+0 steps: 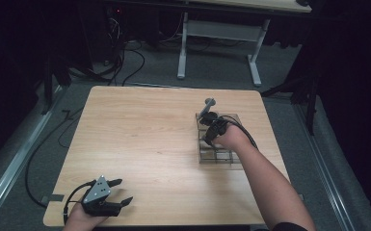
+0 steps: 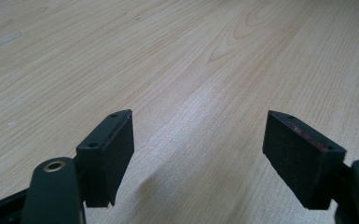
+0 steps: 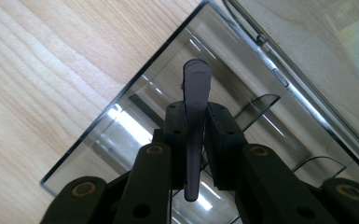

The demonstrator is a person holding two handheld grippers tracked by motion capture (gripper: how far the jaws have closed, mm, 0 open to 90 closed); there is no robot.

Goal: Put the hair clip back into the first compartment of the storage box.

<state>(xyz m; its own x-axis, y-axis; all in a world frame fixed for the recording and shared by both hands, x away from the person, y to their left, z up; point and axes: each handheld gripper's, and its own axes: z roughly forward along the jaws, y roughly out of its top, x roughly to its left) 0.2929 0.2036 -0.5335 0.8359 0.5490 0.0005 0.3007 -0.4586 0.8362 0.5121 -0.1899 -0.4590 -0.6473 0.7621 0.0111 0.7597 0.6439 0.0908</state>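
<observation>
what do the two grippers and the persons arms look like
Both grippers are black with two flat rectangular jaw pads and brass-coloured pivot rivets. The left gripper carries a grey three-cornered plate, and a black cable trails from each. The right gripper matches it. Forearms are bare, without sleeves.

A slim, dark purplish-grey clip (image 3: 196, 116), rounded at its tip, stands pinched between the two jaws of the right gripper (image 3: 196, 140) directly above a clear plastic organizer box (image 3: 121, 112) (its interior split by thin dividers into compartments). The box lies flat on the right half of the wooden table (image 1: 139, 139), lid open.
</observation>
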